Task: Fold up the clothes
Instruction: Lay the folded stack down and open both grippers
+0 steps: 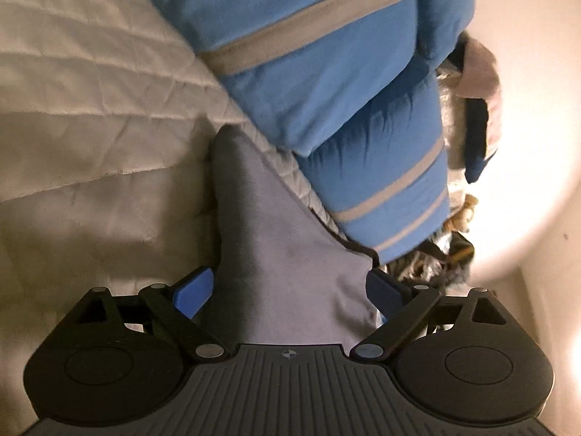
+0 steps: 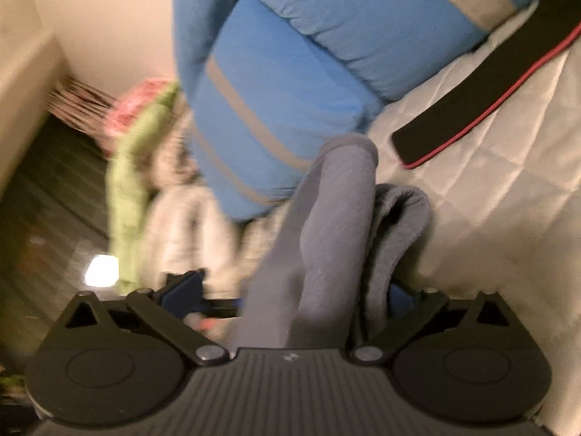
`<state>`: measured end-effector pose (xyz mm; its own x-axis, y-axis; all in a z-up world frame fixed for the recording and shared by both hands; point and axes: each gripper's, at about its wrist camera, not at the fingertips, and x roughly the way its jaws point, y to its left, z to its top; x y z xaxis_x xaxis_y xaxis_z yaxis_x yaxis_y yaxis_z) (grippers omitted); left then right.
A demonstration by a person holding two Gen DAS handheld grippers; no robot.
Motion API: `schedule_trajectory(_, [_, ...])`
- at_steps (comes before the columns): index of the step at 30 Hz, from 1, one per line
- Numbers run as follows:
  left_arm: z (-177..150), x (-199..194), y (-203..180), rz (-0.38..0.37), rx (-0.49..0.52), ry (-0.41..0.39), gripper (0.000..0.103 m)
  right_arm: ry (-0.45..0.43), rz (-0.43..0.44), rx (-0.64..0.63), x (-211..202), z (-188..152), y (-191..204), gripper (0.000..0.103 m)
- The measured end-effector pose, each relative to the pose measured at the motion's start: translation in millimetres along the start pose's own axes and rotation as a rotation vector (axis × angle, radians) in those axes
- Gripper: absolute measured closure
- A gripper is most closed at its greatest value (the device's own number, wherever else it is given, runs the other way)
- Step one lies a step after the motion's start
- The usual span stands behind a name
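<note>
Seen along both grippers, a soft grey fleece garment [image 1: 290, 247] lies on a pale quilted bedcover [image 1: 90, 101], a fold of it running straight between each pair of fingers. The left gripper [image 1: 290, 290] has its blue-padded fingers [image 1: 194, 292] spread wide on either side of the cloth, and the pads do not appear to press on it. The right gripper [image 2: 290, 290] is likewise spread wide, with a rolled grey ridge standing between its fingers; its right pad is mostly hidden behind a bunched lobe of fleece, so contact there cannot be judged.

By its look the garment is light, limp and slightly fuzzy, likely to sag and drape rather than hold a crease, and unlikely to slip from rubbery pads. A sound hold would be at a hem or corner, pinching a single layer or one clean folded edge, not the thick roll in the middle.

Just beyond it, on the far side, rests a puffy blue padded item with grey stripes [image 1: 326, 72], smooth-surfaced and bulky. A flat black strap with red edging [image 2: 483, 98] lies on the quilt to the right. Blurred green and patterned fabrics [image 2: 127, 167] sit off the bed's edge to the left.
</note>
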<state>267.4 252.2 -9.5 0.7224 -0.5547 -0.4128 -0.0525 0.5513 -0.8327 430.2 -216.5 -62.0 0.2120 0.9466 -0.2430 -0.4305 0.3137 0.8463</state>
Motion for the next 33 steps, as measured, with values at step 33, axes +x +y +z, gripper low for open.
schedule_trajectory(33, [-53, 2, -100, 0.407, 0.392, -0.341, 0.01, -0.113, -1.079, -0.6, 30, -67, 152, 0.0])
